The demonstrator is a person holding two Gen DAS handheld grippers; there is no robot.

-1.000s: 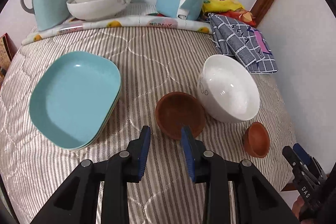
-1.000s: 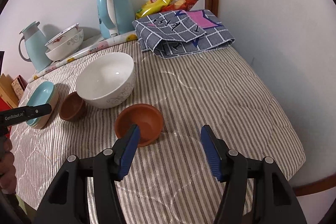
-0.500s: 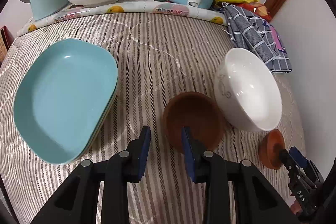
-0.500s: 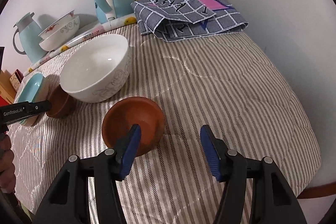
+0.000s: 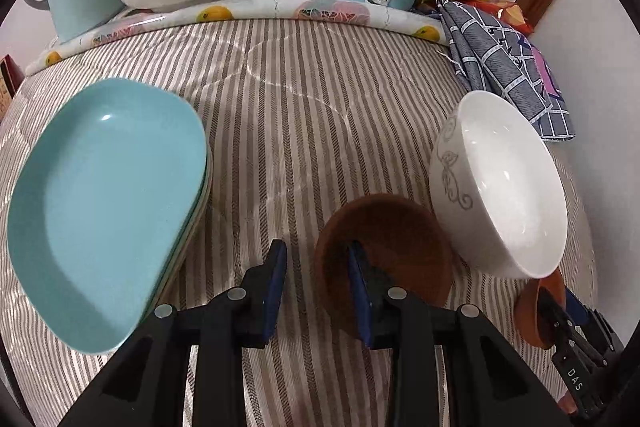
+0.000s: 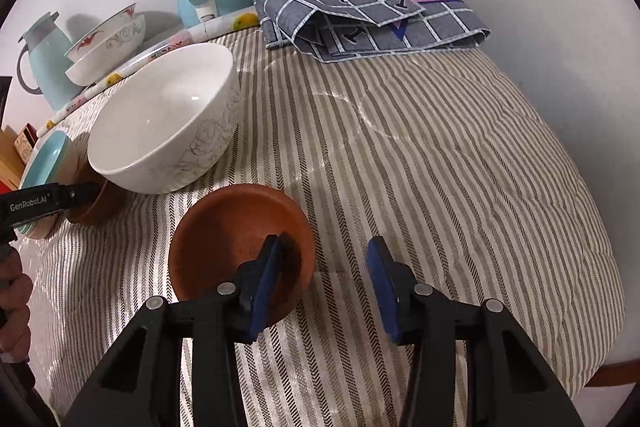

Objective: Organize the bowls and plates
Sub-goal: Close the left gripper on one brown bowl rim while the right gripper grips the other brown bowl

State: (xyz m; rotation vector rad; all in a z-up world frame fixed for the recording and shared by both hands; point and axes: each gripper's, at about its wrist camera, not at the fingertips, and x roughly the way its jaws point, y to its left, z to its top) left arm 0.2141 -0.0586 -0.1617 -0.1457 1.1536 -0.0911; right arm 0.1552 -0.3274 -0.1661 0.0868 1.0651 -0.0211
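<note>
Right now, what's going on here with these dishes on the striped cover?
A person is working two handheld grippers at once, one small brown bowl each. The left gripper is open, its right finger inside the dark brown bowl and its left finger outside the rim. The right gripper is open too, straddling the orange-brown bowl's near rim. Neither has closed. The white bowl and the teal plates sit untouched.
</note>
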